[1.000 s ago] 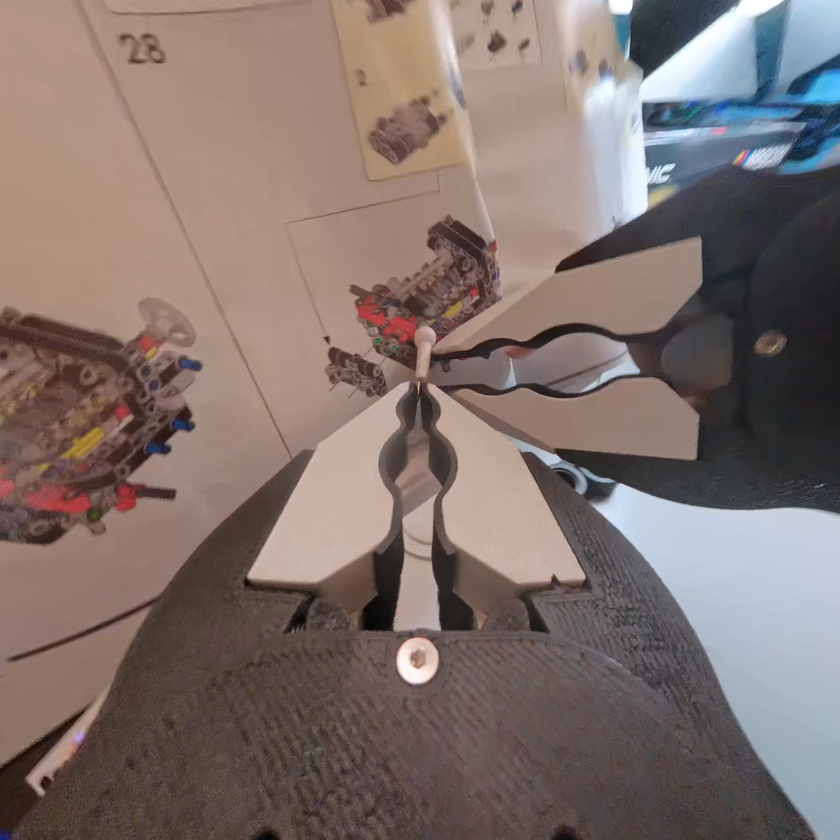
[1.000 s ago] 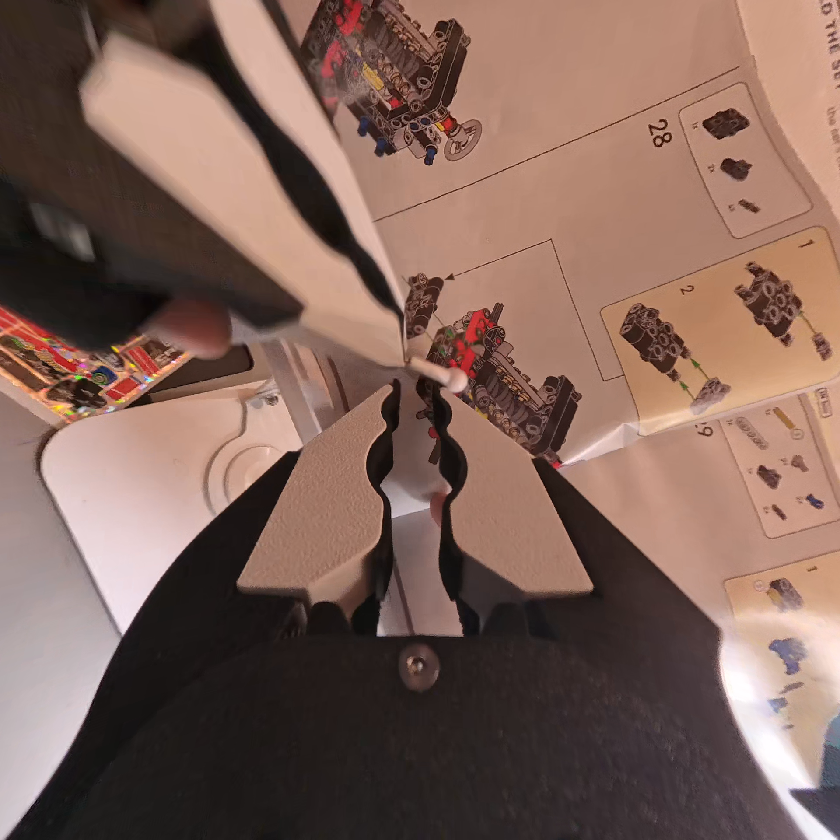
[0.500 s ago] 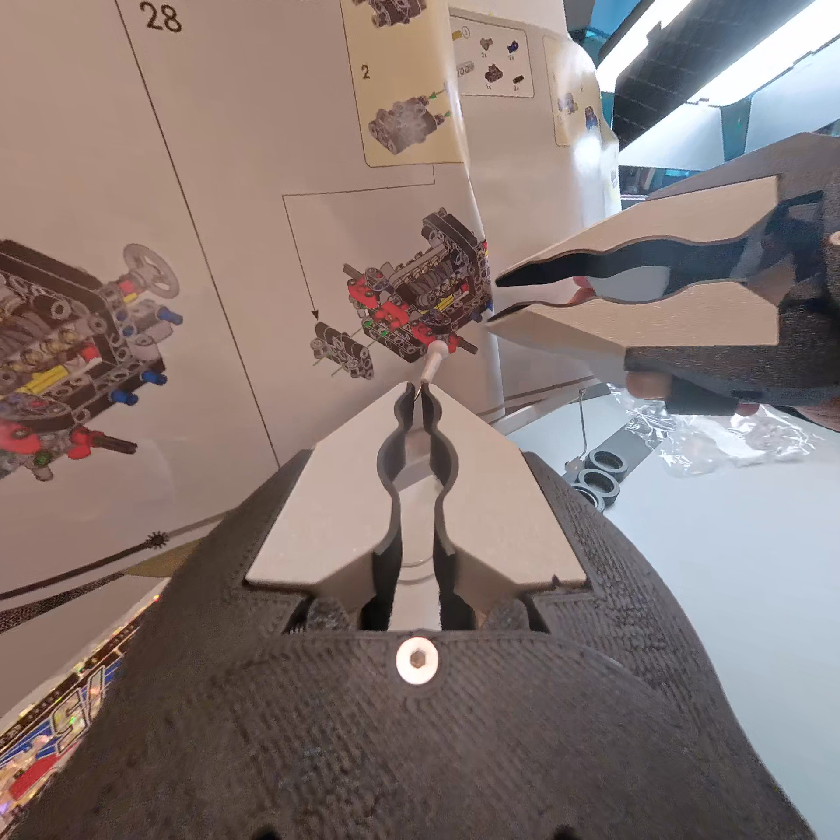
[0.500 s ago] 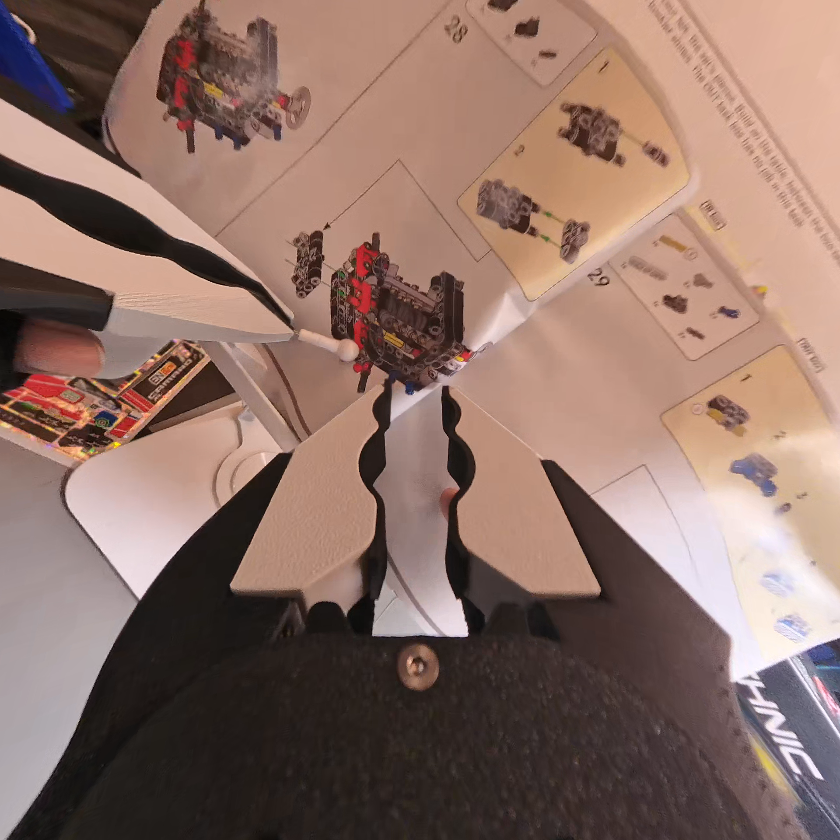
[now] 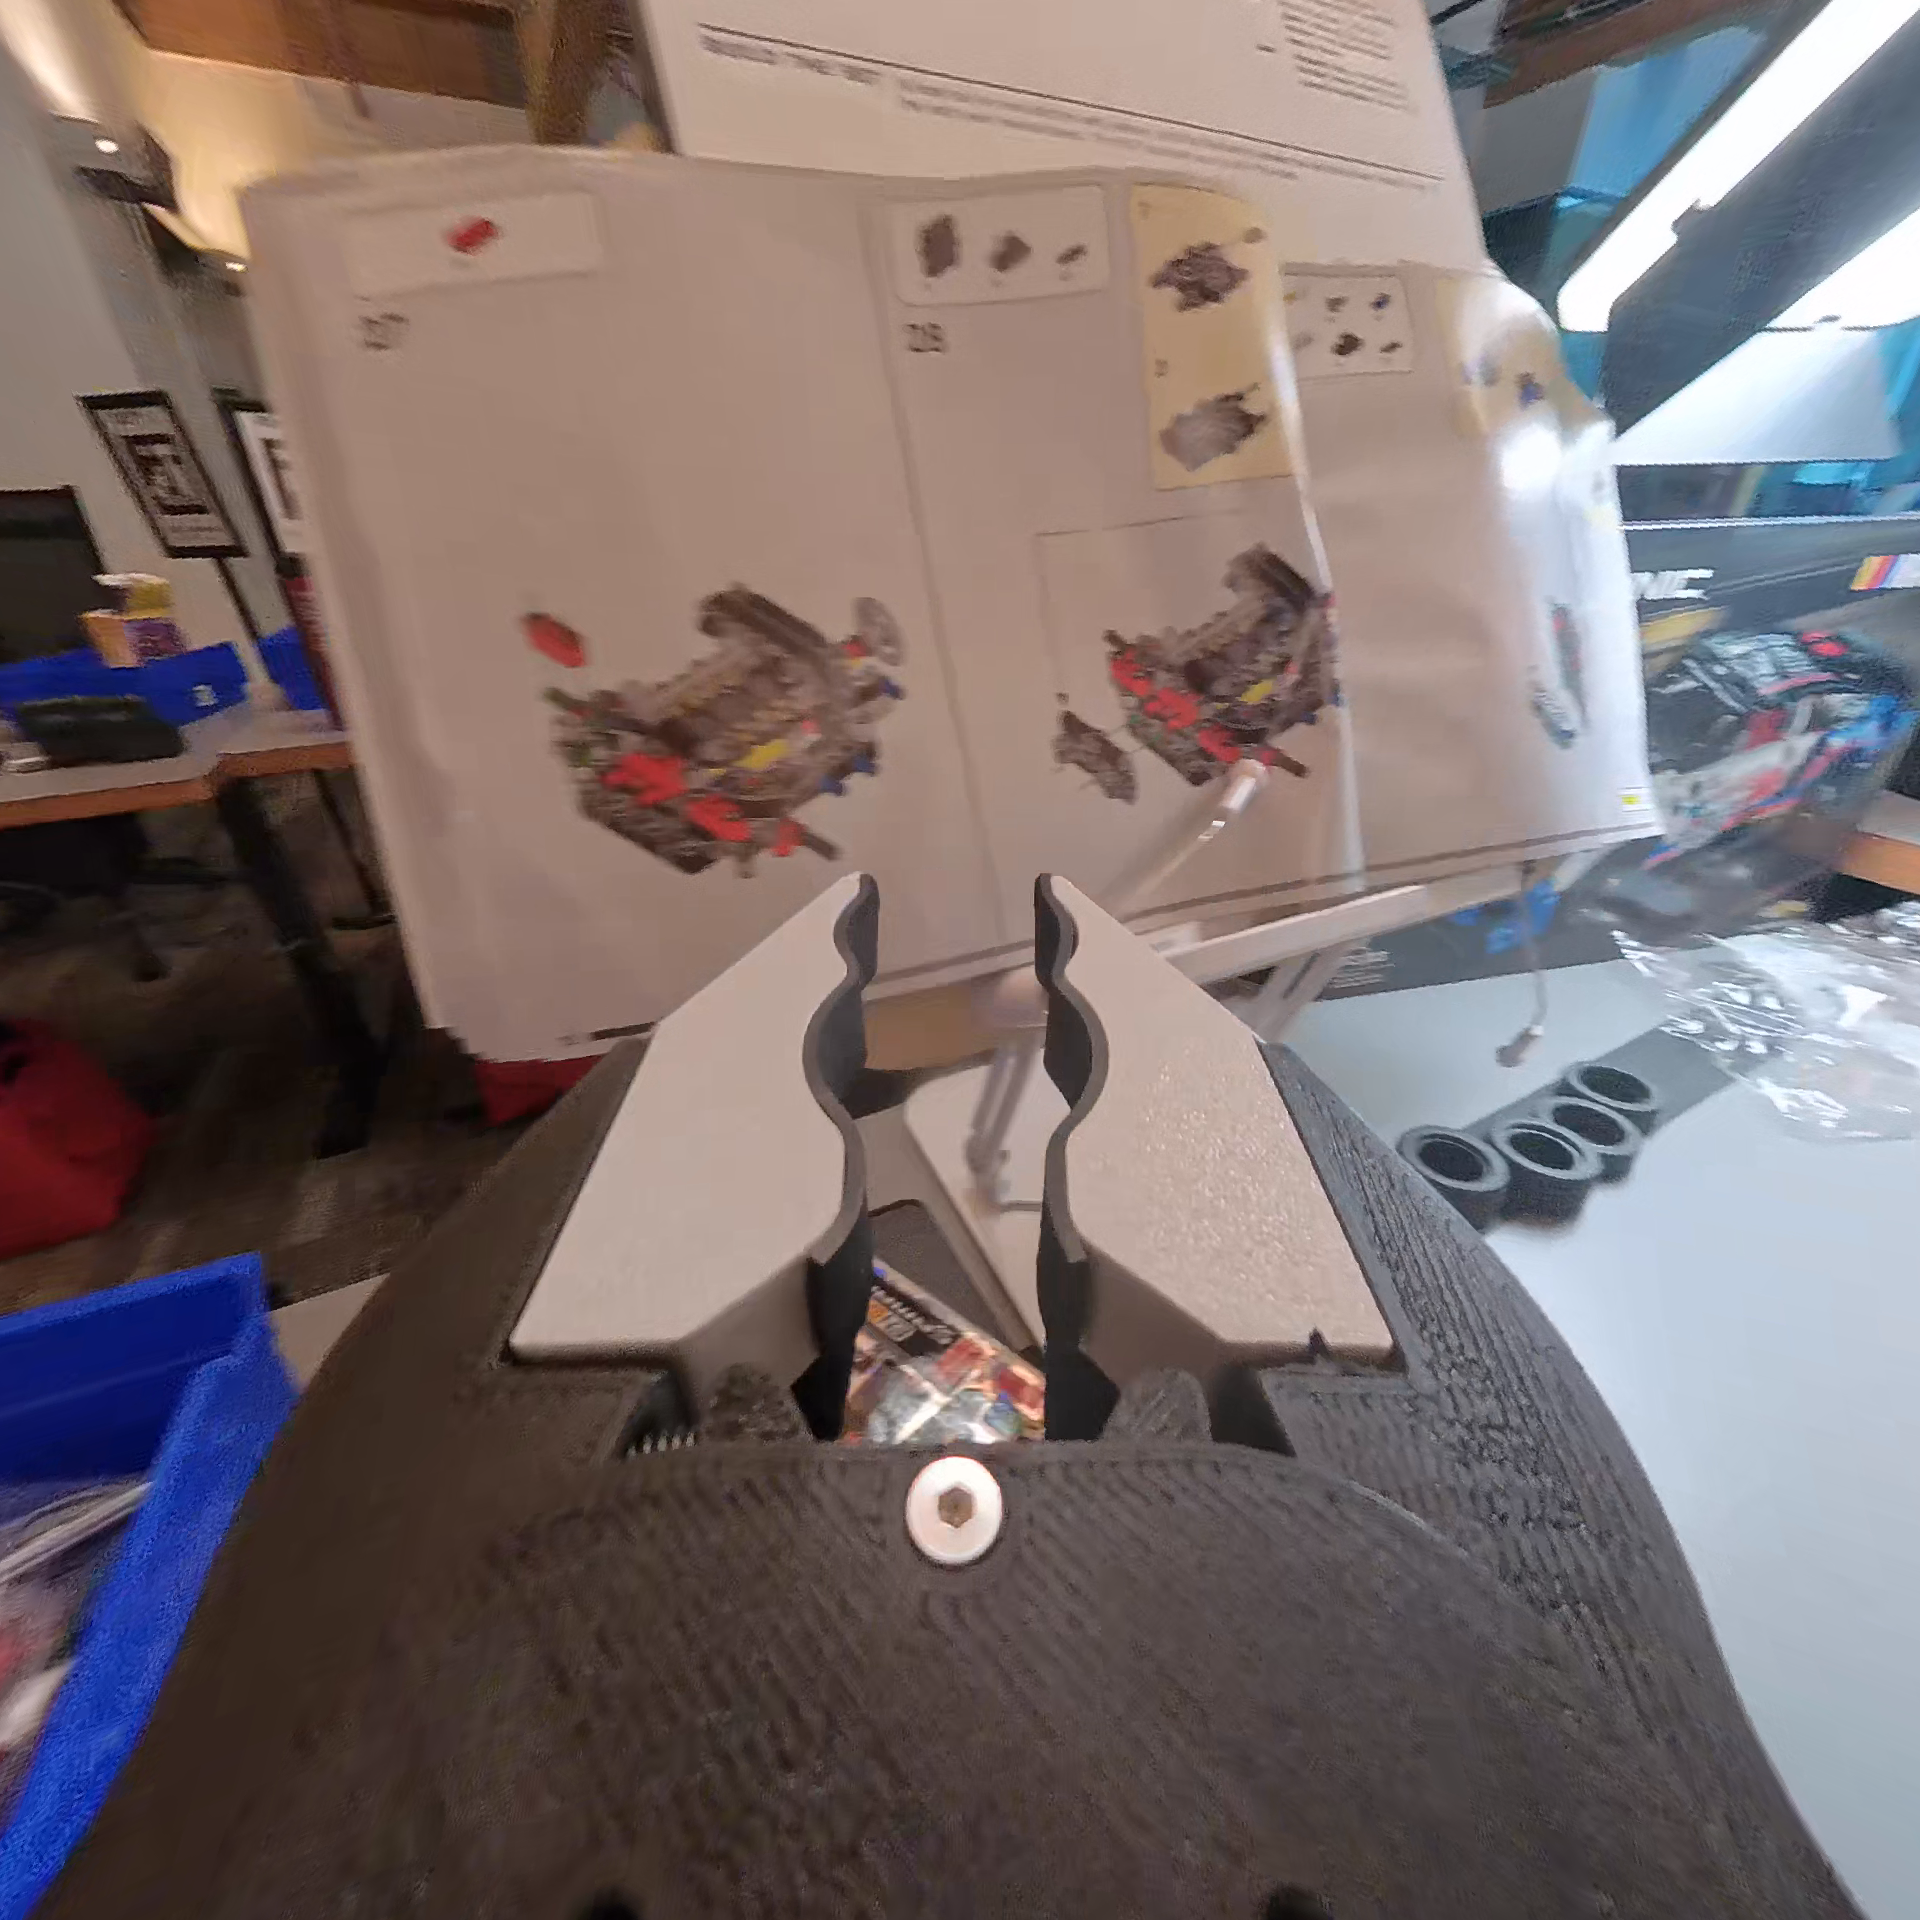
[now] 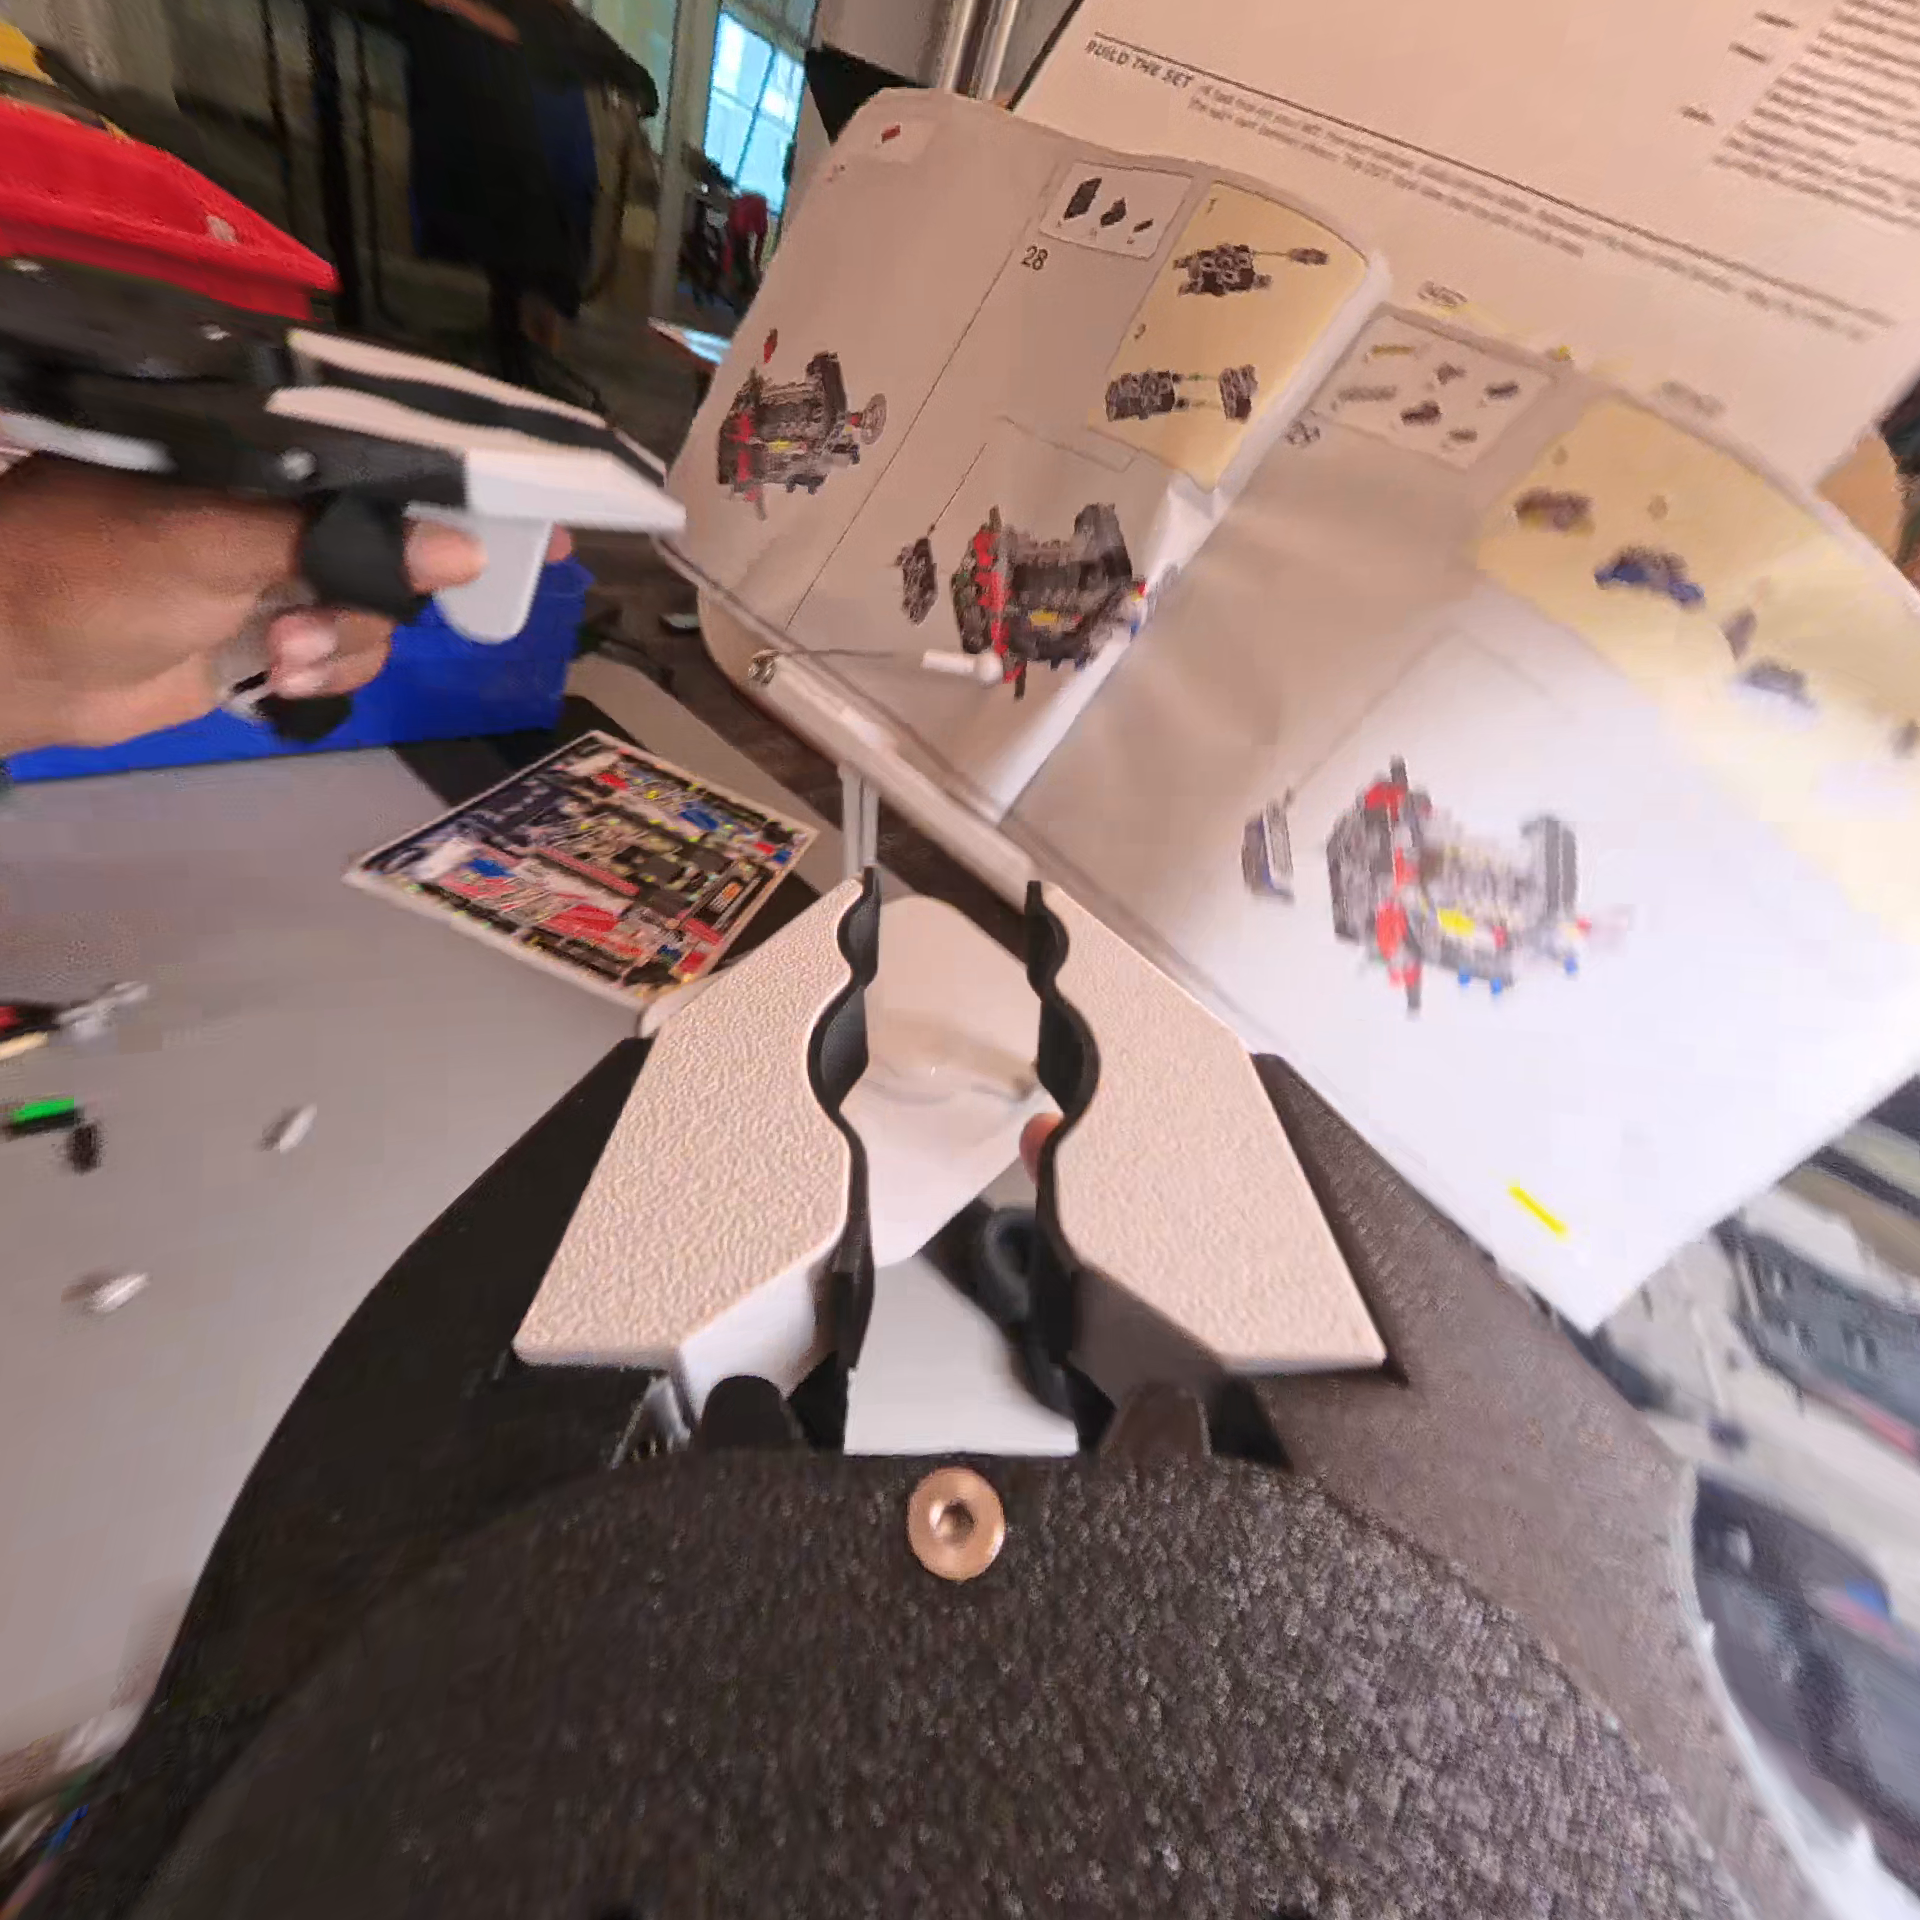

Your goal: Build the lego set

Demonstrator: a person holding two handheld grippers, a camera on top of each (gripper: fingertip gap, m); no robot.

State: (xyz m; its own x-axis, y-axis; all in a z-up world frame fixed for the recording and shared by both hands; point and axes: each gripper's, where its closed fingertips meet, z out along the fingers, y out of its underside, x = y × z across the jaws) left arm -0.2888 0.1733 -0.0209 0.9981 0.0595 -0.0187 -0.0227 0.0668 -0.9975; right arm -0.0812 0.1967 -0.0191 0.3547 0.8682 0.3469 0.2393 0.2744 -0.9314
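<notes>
The instruction book (image 5: 790, 540) stands open on a white stand (image 6: 894, 748), and everything here is told from that book. The left gripper (image 5: 951, 894) is in front of the book with its two fingers apart and nothing between them. The right gripper (image 6: 945, 899) is also in front of the book, fingers apart and empty. A thin wire clip (image 5: 1231, 805) with a white tip lies across the lower part of the book and holds the page down. A shiny sticker sheet (image 6: 587, 857) lies flat on the table (image 6: 260, 1039) just in front of the stand. Black tires (image 5: 1527, 1148) sit in a row to the right of the book, and small loose pieces (image 6: 47, 1112) are scattered well to its left. A blue bin (image 5: 114, 1455) is nearer than the book, on the left. I think no piece is picked up yet. If a gripper bumps the book, the stand could tip or the page could flip, and the small pieces could get knocked off the table.
</notes>
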